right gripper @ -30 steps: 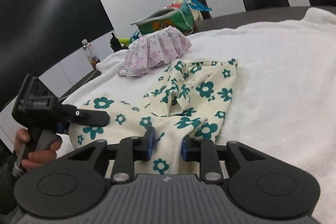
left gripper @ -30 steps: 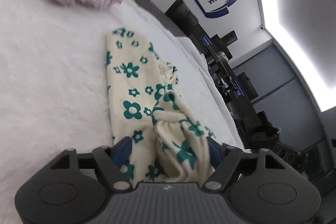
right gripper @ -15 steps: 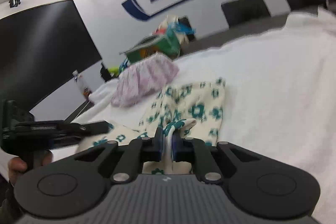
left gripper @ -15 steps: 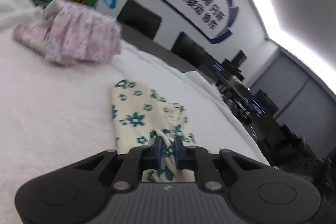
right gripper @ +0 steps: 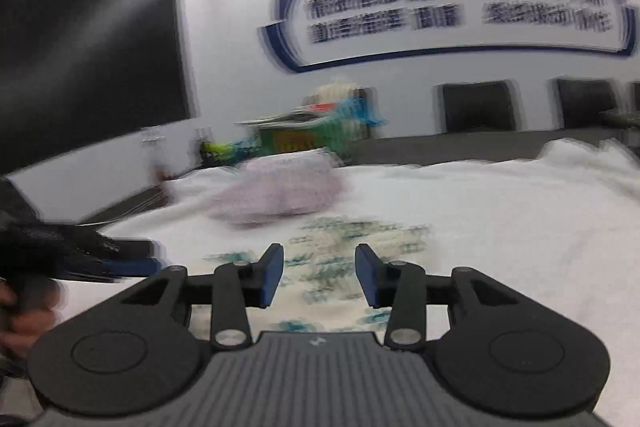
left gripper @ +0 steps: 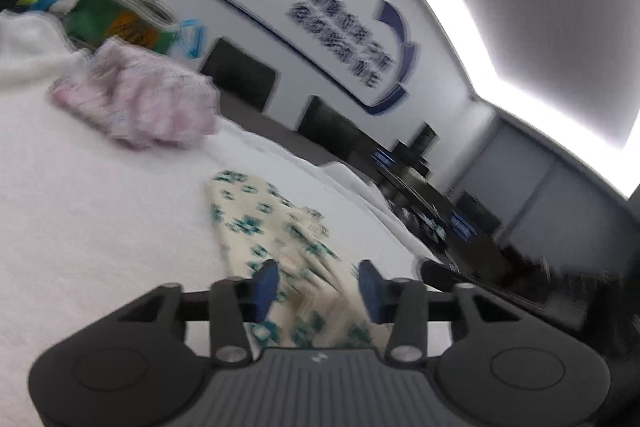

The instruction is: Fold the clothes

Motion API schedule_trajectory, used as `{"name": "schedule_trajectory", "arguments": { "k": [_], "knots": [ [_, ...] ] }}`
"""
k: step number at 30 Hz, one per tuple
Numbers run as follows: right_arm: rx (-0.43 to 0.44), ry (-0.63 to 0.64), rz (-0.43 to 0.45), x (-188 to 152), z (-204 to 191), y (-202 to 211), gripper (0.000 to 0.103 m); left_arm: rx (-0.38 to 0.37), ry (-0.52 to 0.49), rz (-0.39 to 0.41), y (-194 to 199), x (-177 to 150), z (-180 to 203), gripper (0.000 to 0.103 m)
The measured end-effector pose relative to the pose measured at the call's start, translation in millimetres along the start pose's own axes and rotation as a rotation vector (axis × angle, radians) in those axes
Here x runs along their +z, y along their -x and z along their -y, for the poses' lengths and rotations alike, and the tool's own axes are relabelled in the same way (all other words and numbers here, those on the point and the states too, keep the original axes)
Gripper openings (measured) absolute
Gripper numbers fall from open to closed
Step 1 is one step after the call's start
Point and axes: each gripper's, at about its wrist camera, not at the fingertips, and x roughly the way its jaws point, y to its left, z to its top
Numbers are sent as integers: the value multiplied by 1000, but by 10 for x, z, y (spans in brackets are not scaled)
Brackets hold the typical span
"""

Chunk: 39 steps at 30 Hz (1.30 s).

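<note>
Both tongs point a bit downward over the white-covered bench [left gripper: 100, 227], just above the floral garment [left gripper: 256, 227].

L tongs [left gripper: 318, 285]: jaws part-spread & opening, blue pads clear of cloth. The cream garment w/ teal flowers lies under and between the jaws, but neither pad presses on it. Camera rolled, so the room tilts in the L view.

R tongs [right gripper: 320, 275]: same story, jaws part-spread & opening, the garment [right gripper: 352, 247] seen below the gap, nothing pinched. This view sits close to level.

Only in the R view: the person's hand [right gripper: 18, 315] at the far left edge, wrapped on the handle of the L tongs [right gripper: 132, 265], which reach in from the left beside the garment's near end; also a big dark screen [right gripper: 88, 67] on the wall. Only in the L view: a bright ceiling light strip [left gripper: 500, 47] and a row of dark desks w/ equipment running off to the right.

Both views: pink garment heap [left gripper: 140, 107] farther back on the bench, green bag [left gripper: 116, 23] behind it, wall sign w/ blue lettering (blurred), dark chairs [right gripper: 476, 107].

Floral garment: long axis runs away from the tongs toward the pink heap, near end under the jaws, far end squared off. Heavy motion blur; fold lines can't be made out.
</note>
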Motion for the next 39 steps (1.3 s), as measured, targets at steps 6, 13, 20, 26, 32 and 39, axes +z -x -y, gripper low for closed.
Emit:
{"name": "schedule_trajectory", "arguments": {
  "k": [6,13,20,26,32,39],
  "knots": [
    [12,25,-98,-139,-233,-450,38,58,-13,-54,-255,-292,144,29],
    [60,5,-161,-256,-218,-626,39,48,78,-132,-305,-368,21,19],
    [30,65,-160,-309,-322,-578,39,-3,118,-93,-35,-310,-28,29],
    [95,23,-59,-69,-419,-367,39,34,74,18,286,-130,-8,31],
    [83,58,-206,-417,-620,-752,24,81,65,43,240,-83,40,31],
    [110,42,-131,-323,-539,-513,34,202,109,34,-135,225,162,43]
  ]
}}
